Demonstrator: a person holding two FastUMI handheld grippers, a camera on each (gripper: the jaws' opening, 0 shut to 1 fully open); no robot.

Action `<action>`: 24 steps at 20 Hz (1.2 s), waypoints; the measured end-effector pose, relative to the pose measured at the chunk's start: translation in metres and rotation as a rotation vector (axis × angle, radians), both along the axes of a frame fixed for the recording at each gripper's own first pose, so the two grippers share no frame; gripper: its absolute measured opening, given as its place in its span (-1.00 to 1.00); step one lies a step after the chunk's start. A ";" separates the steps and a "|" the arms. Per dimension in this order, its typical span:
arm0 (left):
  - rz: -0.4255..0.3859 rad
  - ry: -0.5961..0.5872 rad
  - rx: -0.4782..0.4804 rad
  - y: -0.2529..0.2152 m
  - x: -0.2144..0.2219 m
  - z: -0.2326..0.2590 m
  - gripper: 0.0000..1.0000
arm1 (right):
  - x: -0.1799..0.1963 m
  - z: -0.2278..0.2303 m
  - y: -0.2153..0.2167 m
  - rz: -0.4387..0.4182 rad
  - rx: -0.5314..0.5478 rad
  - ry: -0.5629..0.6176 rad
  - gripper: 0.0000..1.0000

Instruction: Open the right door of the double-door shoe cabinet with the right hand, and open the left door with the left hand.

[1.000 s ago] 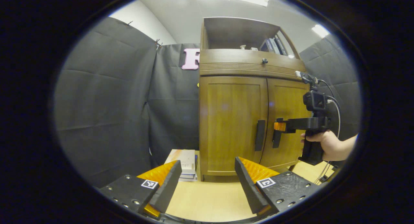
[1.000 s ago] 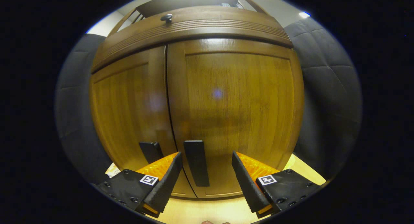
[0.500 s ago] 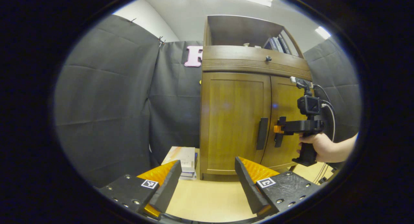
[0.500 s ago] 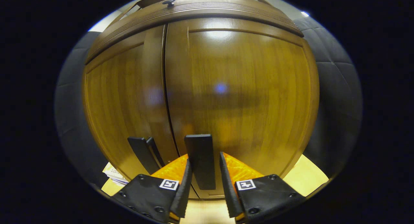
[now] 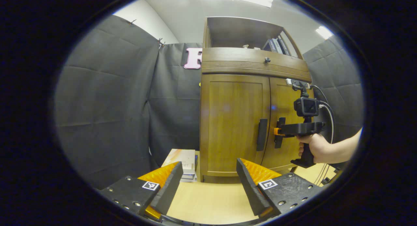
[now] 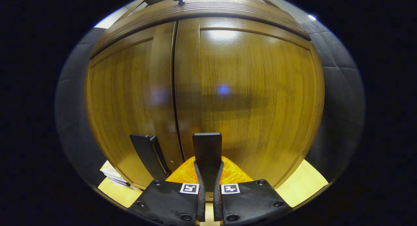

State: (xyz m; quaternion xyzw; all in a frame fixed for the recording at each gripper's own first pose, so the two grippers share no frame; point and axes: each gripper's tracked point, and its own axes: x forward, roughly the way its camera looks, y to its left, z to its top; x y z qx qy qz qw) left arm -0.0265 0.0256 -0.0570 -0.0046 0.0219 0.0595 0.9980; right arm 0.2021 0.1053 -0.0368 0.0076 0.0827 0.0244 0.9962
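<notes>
Right claw clamped on right door handle, left claw wide open, empty, shoe cabinet doors closed

The shoe cabinet is brown wood with a smooth, glossy varnish; the right door shows fine grain and glare from the lights; its handle looks matt black, maybe plastic; the floor is pale, smooth wood; the wall is matt, creased cloth; the books have paper covers.
</notes>
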 end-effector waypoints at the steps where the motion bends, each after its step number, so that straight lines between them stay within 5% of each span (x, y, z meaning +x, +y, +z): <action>1: -0.003 0.000 -0.002 0.001 0.000 -0.002 0.90 | 0.000 -0.001 -0.001 0.006 -0.001 0.001 -0.78; 7: -0.030 -0.024 0.013 -0.001 0.002 0.008 0.90 | -0.004 0.001 -0.003 0.000 -0.016 -0.009 -0.85; 8: -0.041 -0.028 0.009 -0.002 0.004 0.009 0.91 | -0.004 0.002 -0.003 0.008 -0.014 -0.009 -0.71; 9: -0.055 -0.029 0.001 -0.007 0.003 0.007 0.91 | -0.005 0.002 -0.002 0.020 -0.009 -0.009 -0.85; 17: -0.201 -0.062 -0.045 -0.044 0.002 0.025 0.92 | -0.011 0.017 0.002 0.127 0.010 -0.007 -0.85; 24: -0.150 -0.097 -0.072 -0.077 -0.005 0.046 0.90 | -0.020 0.033 -0.001 0.266 -0.014 0.003 -0.85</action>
